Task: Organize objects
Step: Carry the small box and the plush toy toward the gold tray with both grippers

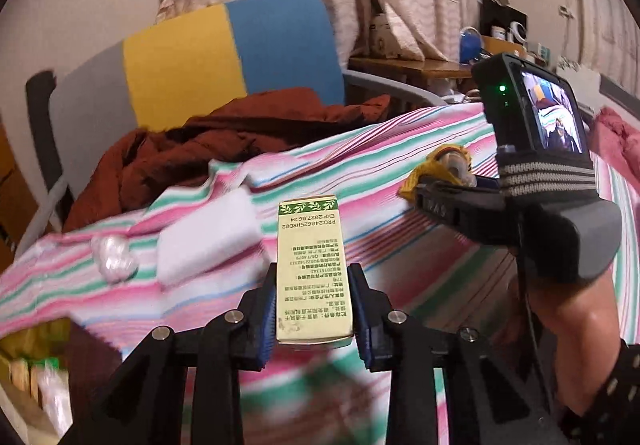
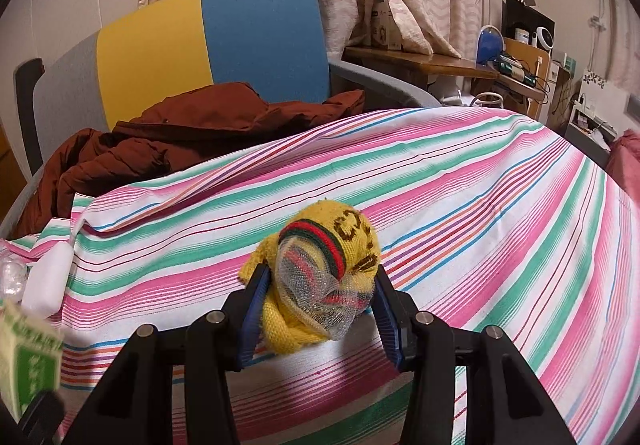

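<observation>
My left gripper (image 1: 314,297) is shut on a pale yellow-green carton (image 1: 310,265) with printed text, held above the striped cloth (image 1: 400,173). The carton also shows blurred at the left edge of the right wrist view (image 2: 28,357). My right gripper (image 2: 318,285) is shut on a yellow knitted item wrapped partly in clear mesh (image 2: 320,277), just over the striped cloth (image 2: 440,185). In the left wrist view the right gripper (image 1: 444,181) sits to the right, holding that yellow item (image 1: 440,165).
A white foam block (image 1: 208,241) and a clear plastic wad (image 1: 114,259) lie on the cloth at left. A chair with yellow and blue back (image 2: 208,45) holds a brown jacket (image 2: 180,129). A wooden desk (image 2: 420,63) stands behind.
</observation>
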{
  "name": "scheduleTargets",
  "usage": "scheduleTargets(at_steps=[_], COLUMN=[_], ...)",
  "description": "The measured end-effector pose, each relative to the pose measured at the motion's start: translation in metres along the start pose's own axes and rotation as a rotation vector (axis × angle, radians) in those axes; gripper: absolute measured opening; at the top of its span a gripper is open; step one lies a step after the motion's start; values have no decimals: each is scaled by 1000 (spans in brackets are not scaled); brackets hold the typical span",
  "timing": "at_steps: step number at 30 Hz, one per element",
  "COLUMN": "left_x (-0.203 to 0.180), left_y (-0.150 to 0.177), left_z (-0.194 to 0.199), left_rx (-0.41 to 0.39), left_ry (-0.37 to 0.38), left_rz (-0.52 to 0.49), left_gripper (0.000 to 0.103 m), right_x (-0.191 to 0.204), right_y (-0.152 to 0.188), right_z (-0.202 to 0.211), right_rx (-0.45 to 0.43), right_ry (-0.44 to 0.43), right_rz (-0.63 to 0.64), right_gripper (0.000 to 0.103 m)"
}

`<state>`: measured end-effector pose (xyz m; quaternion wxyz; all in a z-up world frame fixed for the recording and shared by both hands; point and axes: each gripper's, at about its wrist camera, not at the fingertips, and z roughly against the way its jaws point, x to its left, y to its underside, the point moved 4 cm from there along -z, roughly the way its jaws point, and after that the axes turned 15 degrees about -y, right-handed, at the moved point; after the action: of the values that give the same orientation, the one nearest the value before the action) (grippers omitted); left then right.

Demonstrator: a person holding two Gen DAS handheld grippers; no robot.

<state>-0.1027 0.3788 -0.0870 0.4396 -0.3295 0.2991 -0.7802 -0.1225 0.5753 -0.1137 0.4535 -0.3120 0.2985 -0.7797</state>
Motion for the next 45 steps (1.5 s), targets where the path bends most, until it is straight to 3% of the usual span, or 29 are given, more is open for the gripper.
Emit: scheduleTargets(at_steps=[10,19,29,36,45], left_x=[26,18,17,41,79], left_y=[41,41,40,39,57], left_z=[-7,-7,-6,38,102], left_rx=[129,113,114,115,57], left_ry=[-36,-52,-70,110,188], left_rz=[90,36,5,206,263], left_gripper=[30,30,30,30,30], right_x=[9,21,45,41,52], right_y=[-2,3,48,83,112], right_z=[11,37,87,117,151], right_rx=[-45,-46,-4,14,40], right_ry=[22,-27,-158,-209,-274], right_rz=[48,81,53,-70,-133], right_gripper=[50,50,50,50,50])
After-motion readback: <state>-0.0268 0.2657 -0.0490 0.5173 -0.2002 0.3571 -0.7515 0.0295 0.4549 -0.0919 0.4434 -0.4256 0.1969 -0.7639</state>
